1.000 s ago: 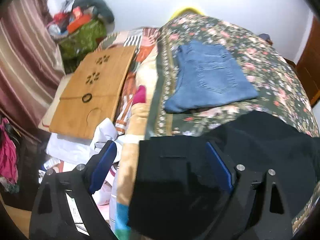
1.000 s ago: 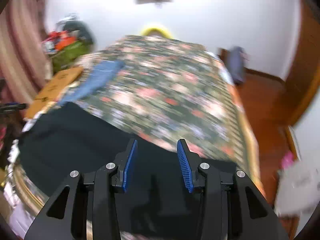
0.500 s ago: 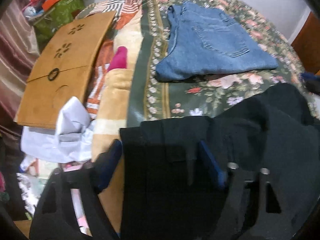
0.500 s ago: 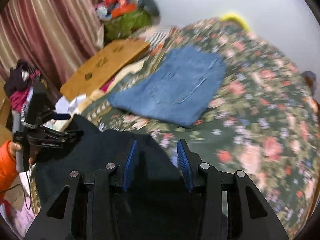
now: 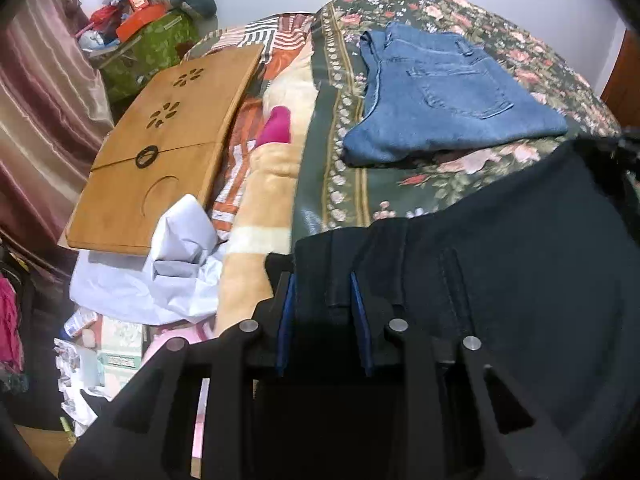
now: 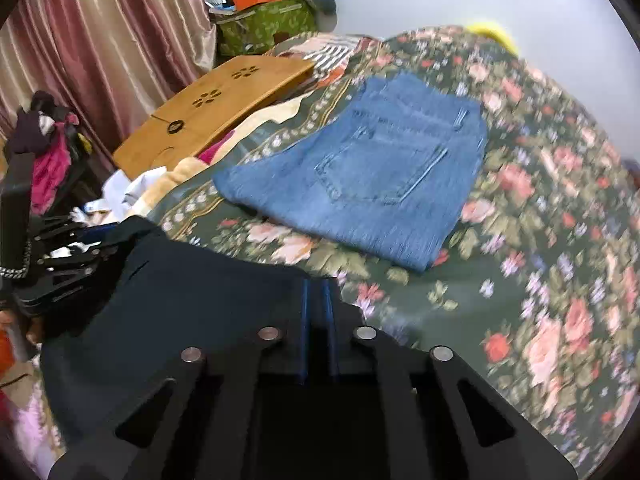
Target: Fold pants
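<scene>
Black pants (image 5: 500, 280) lie across the lower frame; your left hand-held gripper (image 5: 324, 312) has been closing on their waistband corner, the right hand-held gripper (image 6: 316, 320) pinches their other edge.

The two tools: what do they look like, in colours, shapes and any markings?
Both look alike. The left tool and the right tool each have a matte black body with triangular cut-outs, four round silver bolt heads, and two fingers lined with flat blue pads. No markings or cables can be made out. The person's sleeve is not visible now.
</scene>
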The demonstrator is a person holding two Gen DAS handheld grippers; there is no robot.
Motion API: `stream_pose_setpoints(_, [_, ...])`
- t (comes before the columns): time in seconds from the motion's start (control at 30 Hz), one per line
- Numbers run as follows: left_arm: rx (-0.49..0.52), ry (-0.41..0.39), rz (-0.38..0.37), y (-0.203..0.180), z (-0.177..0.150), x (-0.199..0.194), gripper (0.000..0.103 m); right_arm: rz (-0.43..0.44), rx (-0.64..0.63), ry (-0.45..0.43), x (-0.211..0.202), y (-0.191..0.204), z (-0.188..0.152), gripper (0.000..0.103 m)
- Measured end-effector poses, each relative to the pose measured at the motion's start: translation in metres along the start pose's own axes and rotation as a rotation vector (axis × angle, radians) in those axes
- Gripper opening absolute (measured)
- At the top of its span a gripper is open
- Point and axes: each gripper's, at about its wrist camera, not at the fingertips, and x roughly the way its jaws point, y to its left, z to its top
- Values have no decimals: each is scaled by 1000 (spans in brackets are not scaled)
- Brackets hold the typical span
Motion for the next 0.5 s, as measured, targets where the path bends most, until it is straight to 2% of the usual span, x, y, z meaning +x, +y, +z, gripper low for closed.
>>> stream_pose_setpoints(0.1, [38, 9, 40, -2, 4, 1, 30, -16, 2, 12, 0, 1, 5, 2])
stream_pose_setpoints(0.2, [47, 44, -2, 3, 10, -6, 32, -45, -7, -3, -16, 2, 4, 3])
stream_pose_setpoints(0.27, [30, 21, -25, 12, 12, -26, 34, -74, 15, -22, -36, -4, 1, 15])
stream_pose_setpoints(0.3, [15, -4, -25, 19, 11, -39, 37, -66, 30, -35, -50, -8, -2, 18])
stream_pose_setpoints(0.37, [-14, -28, -43, 29, 6, -58, 63, -41, 66, -63, -75, -13, -12, 29])
stream_pose_setpoints(0.43, [-52, -45, -82, 41, -3, -74, 68, -21, 85, -71, -96, -14, -25, 34])
stream_pose_setpoints(0.5, [-73, -29, -95, 49, -17, -83, 68, -19, 87, -75, -117, -12, -42, 35])
